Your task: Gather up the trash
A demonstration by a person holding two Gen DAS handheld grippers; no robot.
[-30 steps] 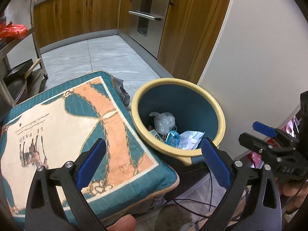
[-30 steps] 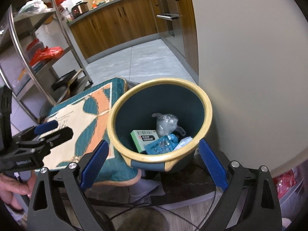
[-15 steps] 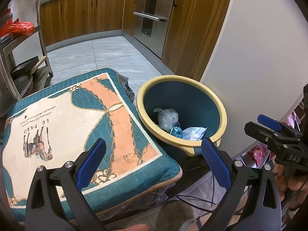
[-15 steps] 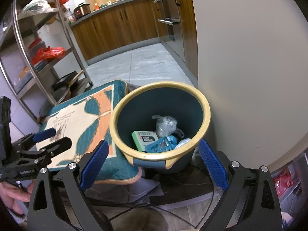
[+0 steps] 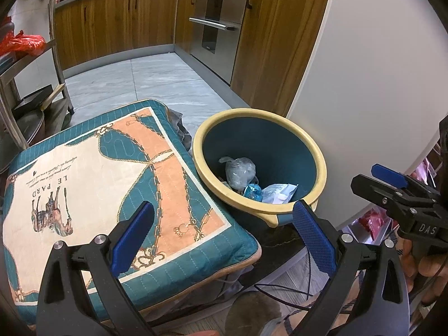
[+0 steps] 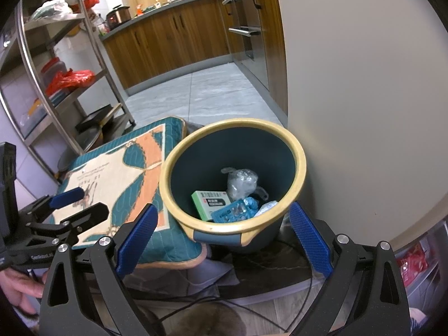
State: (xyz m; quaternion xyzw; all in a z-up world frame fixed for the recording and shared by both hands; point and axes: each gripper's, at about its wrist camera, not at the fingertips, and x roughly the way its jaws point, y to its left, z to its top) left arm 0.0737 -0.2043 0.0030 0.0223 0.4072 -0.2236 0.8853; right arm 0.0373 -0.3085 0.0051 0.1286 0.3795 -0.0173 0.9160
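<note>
Now we see both grippers spread wide, gripping nothing: left gripper (image 5: 221,238), right gripper (image 6: 221,235). Bin (image 6: 299,151) sits at 12 o'clock from the right gripper, touching the cushion (image 5: 92,168) at its 9 o'clock. Inside the bin: green box (image 6: 208,203), clear bag (image 6: 242,180), blue blister pack (image 6: 232,212), white wrapper (image 5: 278,191).
</note>
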